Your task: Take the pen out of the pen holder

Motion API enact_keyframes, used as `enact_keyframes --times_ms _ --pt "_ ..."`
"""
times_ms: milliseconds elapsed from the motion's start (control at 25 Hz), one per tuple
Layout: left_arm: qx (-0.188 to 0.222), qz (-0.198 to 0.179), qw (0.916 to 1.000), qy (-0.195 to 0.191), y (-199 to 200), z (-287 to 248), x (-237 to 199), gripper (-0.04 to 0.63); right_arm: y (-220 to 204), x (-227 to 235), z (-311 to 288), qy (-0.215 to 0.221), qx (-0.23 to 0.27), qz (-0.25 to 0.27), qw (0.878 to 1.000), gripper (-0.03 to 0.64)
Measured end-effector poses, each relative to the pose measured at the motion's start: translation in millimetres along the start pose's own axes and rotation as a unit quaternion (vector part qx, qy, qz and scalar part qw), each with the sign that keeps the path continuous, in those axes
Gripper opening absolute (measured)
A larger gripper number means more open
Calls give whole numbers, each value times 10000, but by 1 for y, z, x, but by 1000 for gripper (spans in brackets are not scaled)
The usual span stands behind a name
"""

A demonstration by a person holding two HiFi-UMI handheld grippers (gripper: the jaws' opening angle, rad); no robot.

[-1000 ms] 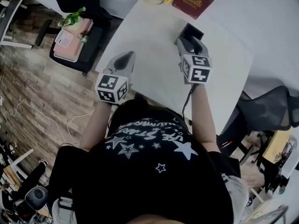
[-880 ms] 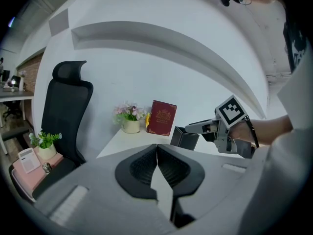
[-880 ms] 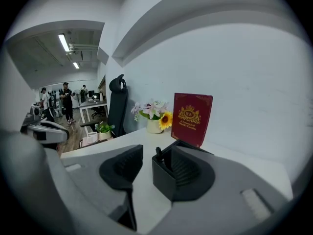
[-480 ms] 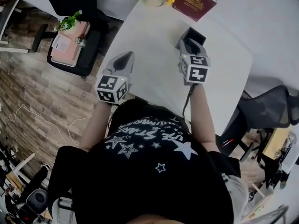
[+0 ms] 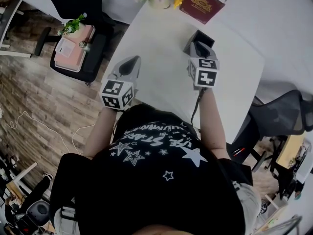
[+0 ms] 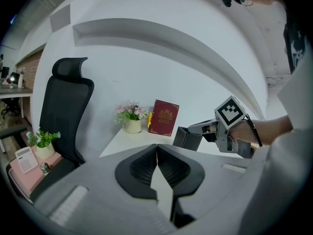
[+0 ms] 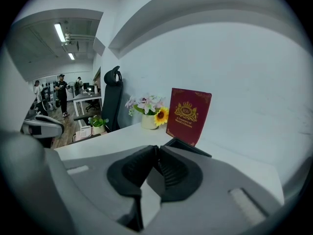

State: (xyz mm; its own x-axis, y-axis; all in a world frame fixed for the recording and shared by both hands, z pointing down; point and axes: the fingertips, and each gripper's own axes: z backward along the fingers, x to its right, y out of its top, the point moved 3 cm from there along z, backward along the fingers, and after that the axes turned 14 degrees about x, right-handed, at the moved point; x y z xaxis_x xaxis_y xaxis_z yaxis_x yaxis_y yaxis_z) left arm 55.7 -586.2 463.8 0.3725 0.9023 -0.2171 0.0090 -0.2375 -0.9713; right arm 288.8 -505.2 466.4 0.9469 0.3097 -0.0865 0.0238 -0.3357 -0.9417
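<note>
Two tools hover over a white surface (image 5: 156,67) in the head view, wood floor (image 5: 44,102) to its left. Upright before the red book (image 5: 202,1) stands the pen holder (image 5: 199,35), right tool (image 5: 199,47) at its mouth.

Left gripper view: left tool (image 6: 157,146) pressed together, empty, office chair (image 6: 66,106) beyond.

Right gripper view: jaws closing, tips nearly meeting at the holder's rim. The pen can't be made out, nor its axis.

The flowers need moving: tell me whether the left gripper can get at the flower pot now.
Probably yes: only bare table lies between the left gripper and the flower pot, with the pen holder off to the side. The shut fingers would need opening first.
</note>
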Motion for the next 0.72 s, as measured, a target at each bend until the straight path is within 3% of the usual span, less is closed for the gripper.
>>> enact_keyframes --times_ms 720 --pt "216 -232 9992 234 8 19 46 12 29 30 44 138 841 -265 9960 43"
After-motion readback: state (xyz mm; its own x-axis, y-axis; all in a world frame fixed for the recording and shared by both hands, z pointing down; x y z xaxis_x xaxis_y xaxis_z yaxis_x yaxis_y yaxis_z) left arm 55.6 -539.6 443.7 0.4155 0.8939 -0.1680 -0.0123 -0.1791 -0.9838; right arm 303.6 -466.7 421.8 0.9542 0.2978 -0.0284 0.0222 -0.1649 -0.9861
